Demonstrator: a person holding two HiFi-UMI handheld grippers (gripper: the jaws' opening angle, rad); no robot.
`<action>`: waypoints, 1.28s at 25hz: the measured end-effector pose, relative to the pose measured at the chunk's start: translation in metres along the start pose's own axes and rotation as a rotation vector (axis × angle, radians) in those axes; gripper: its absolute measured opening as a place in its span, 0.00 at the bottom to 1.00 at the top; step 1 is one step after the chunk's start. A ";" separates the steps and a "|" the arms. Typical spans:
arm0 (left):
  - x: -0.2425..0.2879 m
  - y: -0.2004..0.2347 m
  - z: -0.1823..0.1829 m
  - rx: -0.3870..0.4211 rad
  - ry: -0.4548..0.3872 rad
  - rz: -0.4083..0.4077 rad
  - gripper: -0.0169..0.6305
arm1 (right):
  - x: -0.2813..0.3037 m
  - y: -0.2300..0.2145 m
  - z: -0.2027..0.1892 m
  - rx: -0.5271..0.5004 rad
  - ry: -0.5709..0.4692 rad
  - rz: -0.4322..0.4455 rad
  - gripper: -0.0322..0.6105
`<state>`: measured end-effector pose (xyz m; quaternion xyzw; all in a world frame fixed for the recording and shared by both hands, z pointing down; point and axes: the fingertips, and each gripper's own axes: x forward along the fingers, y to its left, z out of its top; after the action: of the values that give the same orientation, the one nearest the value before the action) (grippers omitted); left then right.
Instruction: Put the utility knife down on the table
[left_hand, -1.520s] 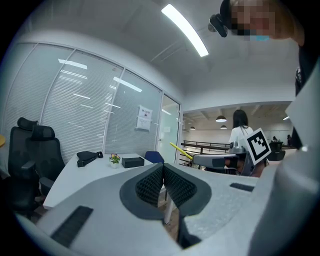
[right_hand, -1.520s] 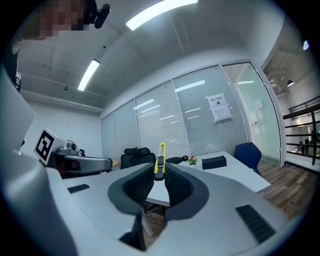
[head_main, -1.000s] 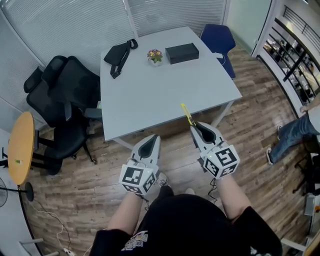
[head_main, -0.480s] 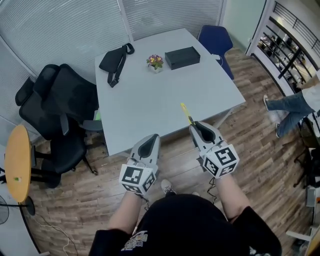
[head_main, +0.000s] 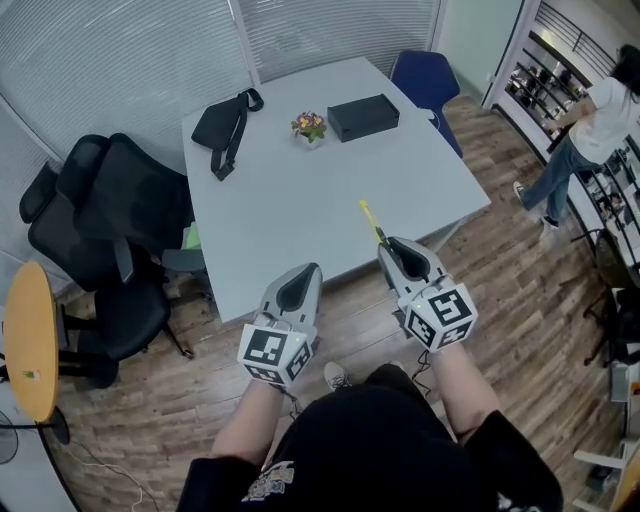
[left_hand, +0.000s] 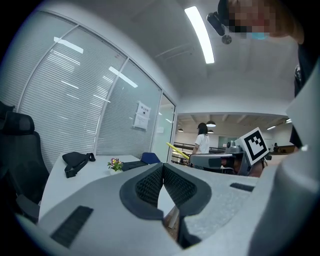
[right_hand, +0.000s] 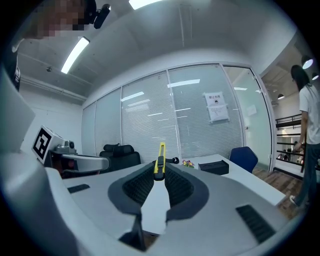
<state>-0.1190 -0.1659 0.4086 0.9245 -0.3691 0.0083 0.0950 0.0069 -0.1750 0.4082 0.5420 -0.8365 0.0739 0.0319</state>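
My right gripper (head_main: 384, 245) is shut on a yellow utility knife (head_main: 371, 220), which sticks forward past the jaw tips over the near edge of the white table (head_main: 300, 215). In the right gripper view the knife (right_hand: 160, 159) stands pinched between the pads, pointing up and ahead. My left gripper (head_main: 313, 270) hovers beside it over the wooden floor just short of the table edge, jaws shut with nothing between them (left_hand: 161, 169). Both grippers point roughly level toward the table.
On the far half of the table lie a black pouch (head_main: 222, 125), a small flower pot (head_main: 309, 127) and a black box (head_main: 362, 116). Black office chairs (head_main: 110, 215) stand left, a blue chair (head_main: 425, 80) at the far right corner. A person (head_main: 585, 135) walks at the right.
Both grippers have moved forward toward the table with the knife still held; the table edge now lies under the knife. The person at the right has walked farther away.
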 end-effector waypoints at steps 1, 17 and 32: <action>0.002 0.001 0.000 -0.003 -0.002 -0.001 0.04 | 0.001 -0.001 0.000 -0.003 0.003 0.000 0.16; 0.065 0.028 -0.001 -0.024 0.004 0.109 0.04 | 0.070 -0.058 0.000 -0.021 0.051 0.115 0.16; 0.154 0.046 -0.029 -0.004 0.061 0.174 0.04 | 0.158 -0.134 -0.036 -0.015 0.141 0.232 0.16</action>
<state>-0.0371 -0.2981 0.4579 0.8880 -0.4450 0.0441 0.1071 0.0635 -0.3656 0.4763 0.4348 -0.8898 0.1085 0.0858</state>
